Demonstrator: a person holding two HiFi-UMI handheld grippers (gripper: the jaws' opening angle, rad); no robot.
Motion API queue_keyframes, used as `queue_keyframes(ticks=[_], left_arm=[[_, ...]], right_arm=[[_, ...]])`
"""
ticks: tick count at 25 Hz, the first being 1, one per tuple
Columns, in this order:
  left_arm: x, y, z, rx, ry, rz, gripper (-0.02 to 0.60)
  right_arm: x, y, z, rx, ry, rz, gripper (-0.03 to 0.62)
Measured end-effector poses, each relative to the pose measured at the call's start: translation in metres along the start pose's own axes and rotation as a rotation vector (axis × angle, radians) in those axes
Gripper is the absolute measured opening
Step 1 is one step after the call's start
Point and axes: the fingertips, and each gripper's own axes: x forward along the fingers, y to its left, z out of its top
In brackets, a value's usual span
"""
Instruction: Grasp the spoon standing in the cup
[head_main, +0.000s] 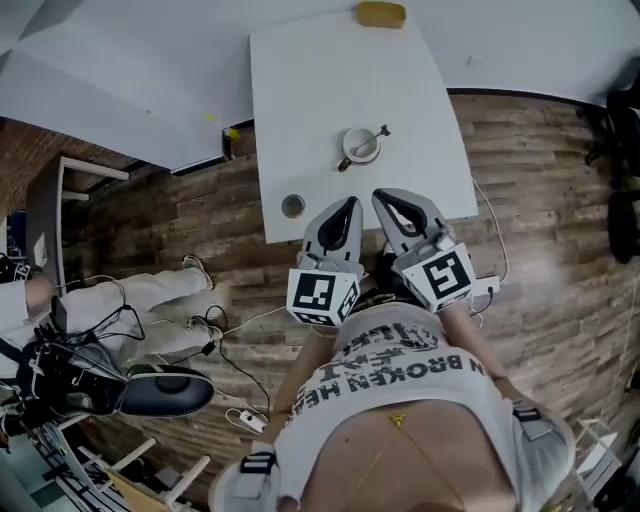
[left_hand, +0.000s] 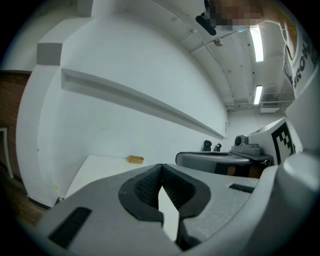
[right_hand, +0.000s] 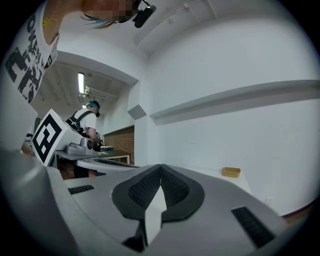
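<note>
In the head view a white cup (head_main: 360, 146) stands near the middle of the white table (head_main: 310, 90), and a spoon (head_main: 378, 132) leans out of it toward the right. Both grippers are held close to the person's body at the table's near edge, well short of the cup. The left gripper (head_main: 352, 202) has its tips together with nothing between them, as the left gripper view (left_hand: 161, 167) also shows. The right gripper (head_main: 379, 195) is likewise shut and empty (right_hand: 160, 167). Neither gripper view shows the cup or spoon.
A small round grey thing (head_main: 292, 206) lies near the table's front left corner. A yellow block (head_main: 381, 14) sits at the far edge, and it also shows in both gripper views (left_hand: 135, 159) (right_hand: 231, 172). Cables and gear lie on the wooden floor (head_main: 180, 330) at the left.
</note>
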Motion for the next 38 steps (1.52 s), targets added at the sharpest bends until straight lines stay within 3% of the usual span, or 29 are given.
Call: queue_keyframes(ticks=[5, 15, 26, 38], left_arm=[[0.029, -0.022, -0.006, 0.001, -0.005, 0.058, -0.002], [0.047, 0.002, -0.001, 0.018, -0.004, 0.136, -0.002], [0.089, 0.019, 0.002, -0.005, 0.028, 0.035, -0.002], [0.109, 0.073, 0.005, -0.008, 0.047, -0.055, -0.002]], right_arm=[[-0.013, -0.037, -0.005, 0.004, -0.009, 0.058, 0.008], [0.011, -0.072, -0.005, -0.009, -0.007, 0.084, 0.008], [0.031, -0.101, -0.019, 0.014, 0.048, 0.001, 0.008], [0.093, -0.091, -0.028, 0.01, 0.116, -0.063, 0.008]])
